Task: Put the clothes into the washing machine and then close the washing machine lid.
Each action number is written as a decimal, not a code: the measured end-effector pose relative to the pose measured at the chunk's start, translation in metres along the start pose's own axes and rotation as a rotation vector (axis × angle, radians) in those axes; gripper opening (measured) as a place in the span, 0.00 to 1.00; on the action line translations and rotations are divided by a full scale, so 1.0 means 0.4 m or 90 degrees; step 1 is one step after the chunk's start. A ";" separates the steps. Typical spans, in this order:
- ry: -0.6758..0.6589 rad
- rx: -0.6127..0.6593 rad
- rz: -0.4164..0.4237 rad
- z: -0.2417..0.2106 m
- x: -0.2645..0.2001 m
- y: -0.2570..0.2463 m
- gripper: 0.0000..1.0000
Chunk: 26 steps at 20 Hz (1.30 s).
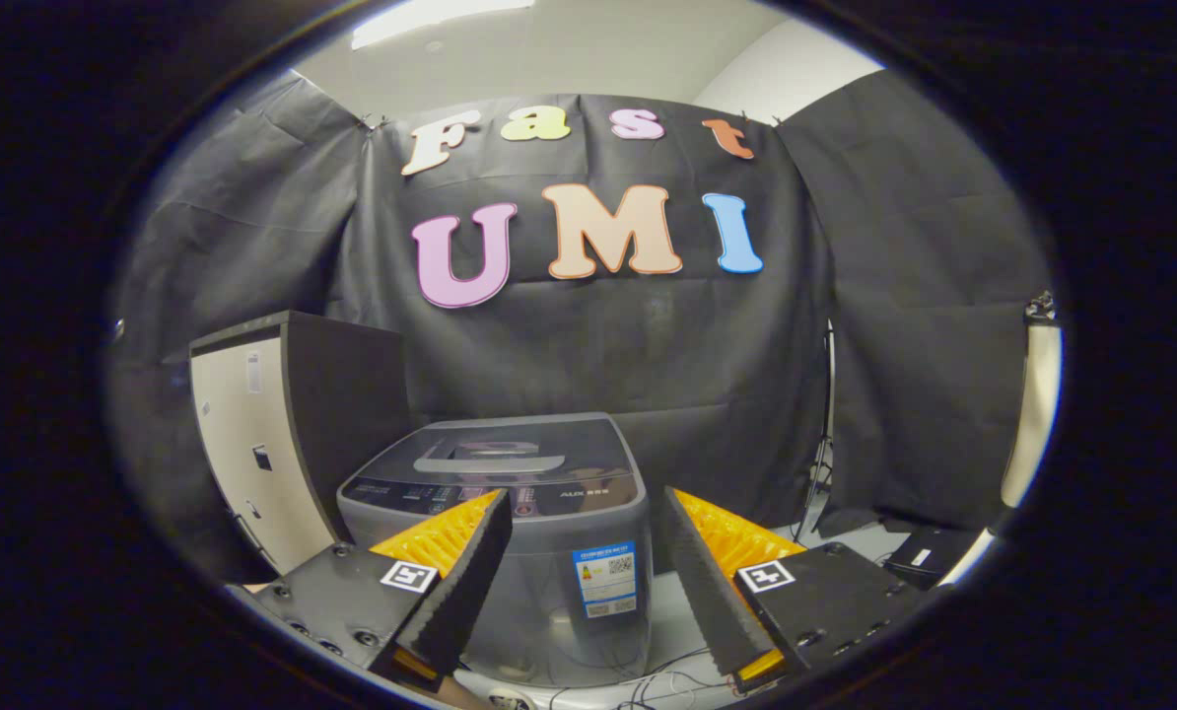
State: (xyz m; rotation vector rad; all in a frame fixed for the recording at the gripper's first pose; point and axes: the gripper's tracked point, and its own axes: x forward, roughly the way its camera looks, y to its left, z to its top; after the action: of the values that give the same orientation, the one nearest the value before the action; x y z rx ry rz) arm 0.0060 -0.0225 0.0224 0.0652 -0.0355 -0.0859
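Washer (510,493) seen just beyond the fingers, boxy grey plastic with rounded corners, smoky glossy lid (510,456) lying flat and closed | hand-held gripper (584,537) spread wide, nothing pinched, ribbed pads (717,582) facing each other | cabinet (273,434) parked beside the washer, flat pale door, dark matte sides | thin cables (648,680) strewn on the floor below

The washing machine (539,532) is a small grey box that stands upright in front of the black cloth wall. Its dark lid (510,456) lies flat and shut on top. A blue sticker (605,578) is on its front.
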 end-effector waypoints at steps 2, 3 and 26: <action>-0.006 0.014 0.014 -0.007 0.006 0.008 0.95; 0.001 0.019 0.019 -0.021 0.007 0.009 0.96; -0.063 0.033 0.049 0.052 -0.016 0.017 0.96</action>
State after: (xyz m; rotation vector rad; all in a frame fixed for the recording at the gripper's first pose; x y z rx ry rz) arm -0.0005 -0.0166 0.0435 0.1108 -0.1386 -0.0115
